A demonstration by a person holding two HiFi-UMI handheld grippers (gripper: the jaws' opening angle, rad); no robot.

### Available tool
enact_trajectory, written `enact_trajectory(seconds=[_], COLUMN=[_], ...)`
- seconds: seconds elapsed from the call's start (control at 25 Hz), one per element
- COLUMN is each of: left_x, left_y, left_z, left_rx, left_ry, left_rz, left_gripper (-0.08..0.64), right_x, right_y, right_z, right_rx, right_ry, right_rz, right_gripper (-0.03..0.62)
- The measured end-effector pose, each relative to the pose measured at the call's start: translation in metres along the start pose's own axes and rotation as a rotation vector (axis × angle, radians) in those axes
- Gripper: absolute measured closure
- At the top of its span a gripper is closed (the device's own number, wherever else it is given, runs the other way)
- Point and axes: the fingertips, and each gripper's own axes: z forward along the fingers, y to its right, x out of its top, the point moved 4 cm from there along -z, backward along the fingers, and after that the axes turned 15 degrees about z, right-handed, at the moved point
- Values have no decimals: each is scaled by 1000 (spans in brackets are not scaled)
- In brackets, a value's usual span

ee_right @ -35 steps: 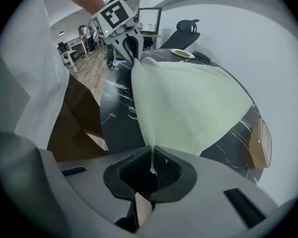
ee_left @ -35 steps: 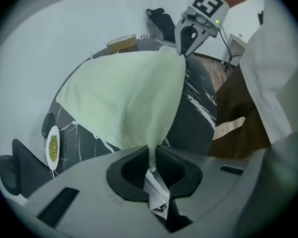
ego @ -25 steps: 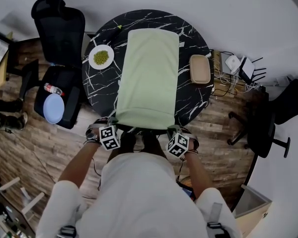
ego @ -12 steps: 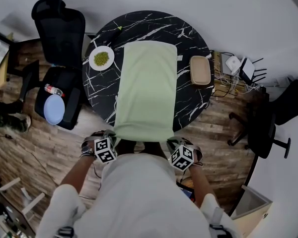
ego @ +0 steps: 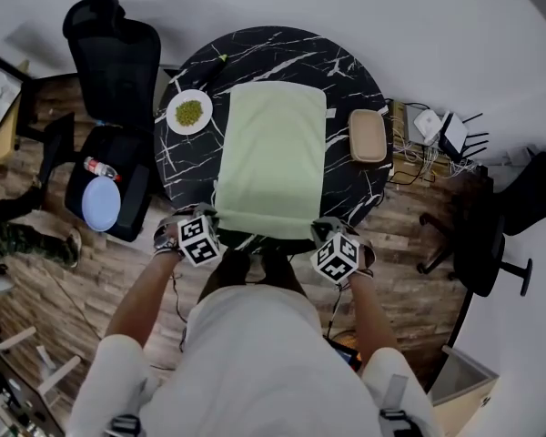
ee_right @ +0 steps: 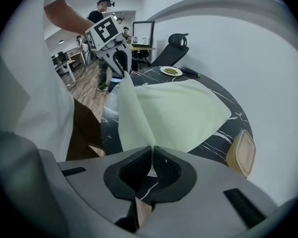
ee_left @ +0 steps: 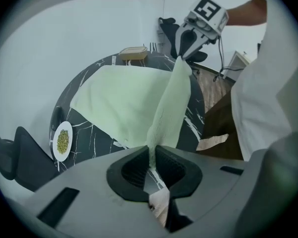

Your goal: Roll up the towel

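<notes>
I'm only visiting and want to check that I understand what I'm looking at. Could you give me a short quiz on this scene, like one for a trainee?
1. True or false: the left tongs and the right tongs each pinch a near corner of the towel.
2. In the head view, what sits on the table left of the towel? A) a white plate of green food B) a mug C) a book
3. Fill in: in the head view, the tan tray lies on the towel's ___ side.
Key: 1 true; 2 A; 3 right.
</notes>
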Motion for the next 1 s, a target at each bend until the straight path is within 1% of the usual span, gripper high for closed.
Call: enact_trajectory(seconds=[0.08,0.2,0.32,0.36,0.4,0.44,0.48,0.52,0.64,0.72,0.8,0.84,0.92,0.96,1.0], left_x=[-1,-2,-3,-3,-3,-3,-3,-4,-9,-12,-13,-12,-7,-5,-4], left_y=[-14,-31,-40,-42,-44,-45,-46,-47,-46,-42,-29,-18,6,17,25], left_z=[10,27,39,41,42,42,40,38,28,21,17,18,23,27,31], left_rx=[1,0,14,26,40,55,72,88,129,148,141,124,77,54,37], left_ry=[-16,-40,-63,-66,-64,-58,-49,-38,-5,15,28,31,31,25,17], left_rz=[-26,-87,-130,-140,-149,-160,-171,-182,-204,-205,-163,-118,1,54,91], left_gripper=[532,531,514,485,434,378,337,305,284,278,278,278,278,281,290], right_x=[4,7,8,8,8,8,9,10,10,7,-1,-7,-23,-32,-40], right_y=[11,24,32,35,37,40,42,44,46,35,14,2,-17,-23,-28], right_z=[13,34,51,54,56,55,52,48,32,23,19,19,25,29,34], right_rx=[-31,-71,-115,-135,-157,-180,-203,-225,-257,-226,-163,-132,-83,-67,-55], right_ry=[-9,-26,-35,-32,-26,-14,4,26,70,77,70,58,18,-7,-29], right_rz=[-2,-7,9,14,18,23,29,33,16,-22,-91,-127,-178,-188,-191], right_gripper=[584,584,583,580,562,522,487,475,466,466,466,468,472,472,472])
